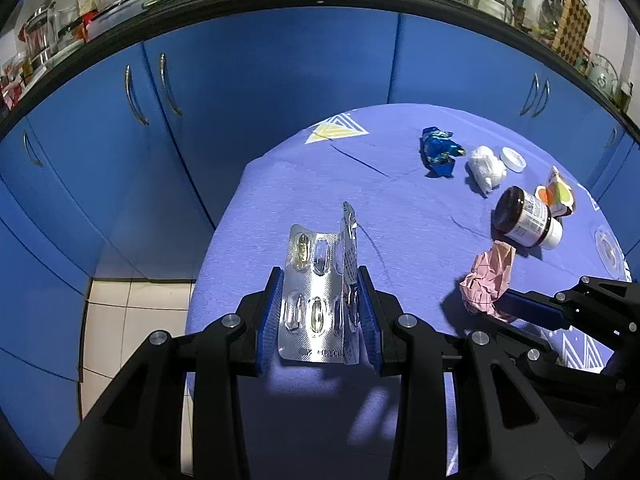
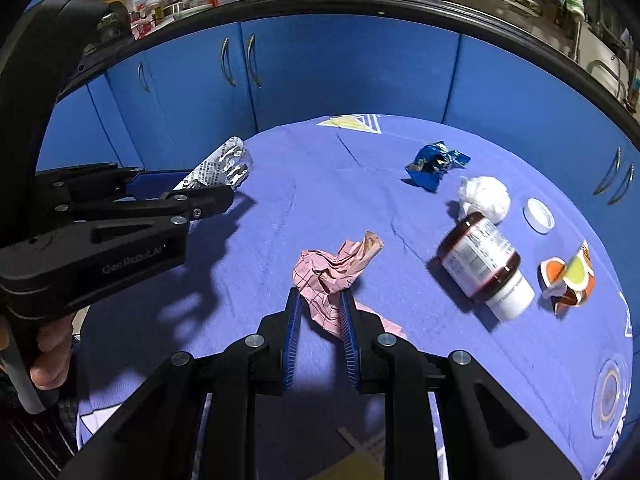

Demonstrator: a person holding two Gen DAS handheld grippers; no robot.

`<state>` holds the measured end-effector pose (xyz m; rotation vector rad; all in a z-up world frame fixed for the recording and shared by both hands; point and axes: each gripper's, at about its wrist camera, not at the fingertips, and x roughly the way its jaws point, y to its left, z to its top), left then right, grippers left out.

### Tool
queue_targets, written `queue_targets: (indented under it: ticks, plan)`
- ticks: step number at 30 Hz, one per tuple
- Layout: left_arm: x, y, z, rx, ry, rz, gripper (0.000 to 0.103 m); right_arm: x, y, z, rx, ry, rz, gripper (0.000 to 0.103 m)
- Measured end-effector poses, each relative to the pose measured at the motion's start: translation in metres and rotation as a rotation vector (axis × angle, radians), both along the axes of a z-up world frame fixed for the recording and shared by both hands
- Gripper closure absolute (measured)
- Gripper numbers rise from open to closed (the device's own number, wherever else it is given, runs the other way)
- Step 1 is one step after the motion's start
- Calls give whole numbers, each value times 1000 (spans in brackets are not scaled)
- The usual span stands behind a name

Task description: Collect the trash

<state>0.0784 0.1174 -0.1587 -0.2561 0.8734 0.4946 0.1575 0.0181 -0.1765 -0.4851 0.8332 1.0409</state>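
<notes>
Clamped between left gripper (image 1: 320, 304) pads: foil blister pack (image 1: 316, 292), light, springy, slick, folded, best held across both flat faces. Pinched in right gripper (image 2: 320, 332), narrowly parted: pink paper wad (image 2: 332, 276), soft, weightless. Beyond fingers, right: bottle (image 2: 484, 264), rigid, likely to roll; take across body.

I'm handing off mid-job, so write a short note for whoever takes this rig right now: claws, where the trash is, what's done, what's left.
Left claw: shut on a folded silver blister pack, held above the table.
Right claw: shut on a crumpled pink paper.
On the purple tablecloth: blue foil wrapper, white wad, white lid, brown jar on its side, orange-and-green wrapper.
Done: two pieces picked up.
Left: no bin is in view; drop both pieces once you find one, then collect the other five.
</notes>
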Motion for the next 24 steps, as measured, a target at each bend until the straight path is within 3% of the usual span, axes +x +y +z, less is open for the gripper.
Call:
queue_targets:
  ticks: [24]
  plan:
    - [0,7,-2,-22,-9,-4,66,3,9,-1,-16,-4,-12,83]
